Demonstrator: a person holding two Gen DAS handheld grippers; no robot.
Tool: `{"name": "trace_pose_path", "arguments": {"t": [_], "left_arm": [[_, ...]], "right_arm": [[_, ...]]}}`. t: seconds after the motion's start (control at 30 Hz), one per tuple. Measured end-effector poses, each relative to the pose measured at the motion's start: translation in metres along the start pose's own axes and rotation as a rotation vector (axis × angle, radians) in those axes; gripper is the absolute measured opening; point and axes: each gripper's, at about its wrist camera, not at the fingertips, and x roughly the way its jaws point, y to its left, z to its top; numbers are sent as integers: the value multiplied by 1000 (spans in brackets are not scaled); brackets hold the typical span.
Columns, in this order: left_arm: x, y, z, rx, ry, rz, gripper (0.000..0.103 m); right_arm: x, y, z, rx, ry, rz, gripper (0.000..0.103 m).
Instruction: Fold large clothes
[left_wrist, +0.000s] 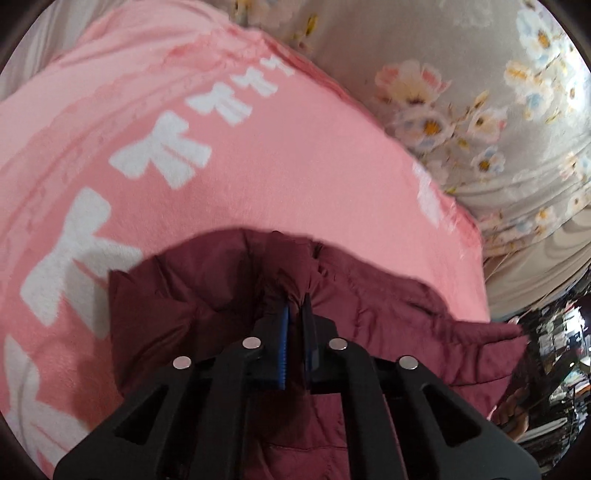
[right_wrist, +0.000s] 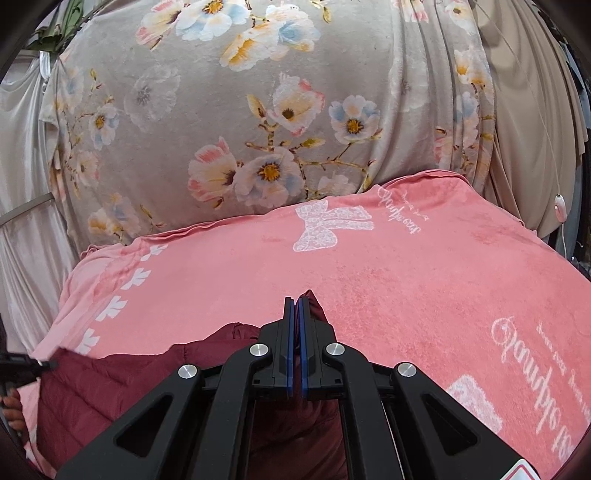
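A dark maroon quilted jacket (left_wrist: 207, 299) lies on a pink towel (left_wrist: 295, 155) with white bows. My left gripper (left_wrist: 295, 302) is shut on a bunched fold of the jacket, and the cloth drapes to both sides of the fingers. In the right wrist view the same jacket (right_wrist: 122, 384) spreads low and left on the pink towel (right_wrist: 406, 280). My right gripper (right_wrist: 296, 301) is shut on a corner of the jacket, and a maroon tip shows just right of the blue pads. The left gripper's tip (right_wrist: 22, 369) shows at the far left edge.
A grey blanket with a flower print (right_wrist: 258, 122) covers the bed beyond the towel. Pale curtains (right_wrist: 26, 155) hang at the left. A white cord with a switch (right_wrist: 560, 210) hangs at the right. Dark clutter (left_wrist: 554, 350) lies past the bed edge.
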Motion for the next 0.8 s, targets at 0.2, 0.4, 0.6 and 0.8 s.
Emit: {"name": "trace_pose_path", "arguments": {"t": [0.2, 0.4, 0.6, 0.8], "left_arm": [[-85, -34, 21, 54, -280, -1, 4], [-46, -27, 44, 25, -278, 198, 4], [28, -11, 45, 58, -179, 382, 4], [67, 7, 35, 66, -135, 441, 4]], "right_arm": [[8, 14, 15, -5, -23, -4, 2], [85, 6, 4, 54, 133, -34, 2], [133, 4, -23, 48, 239, -112, 2], [158, -9, -42, 55, 307, -148, 2]]}}
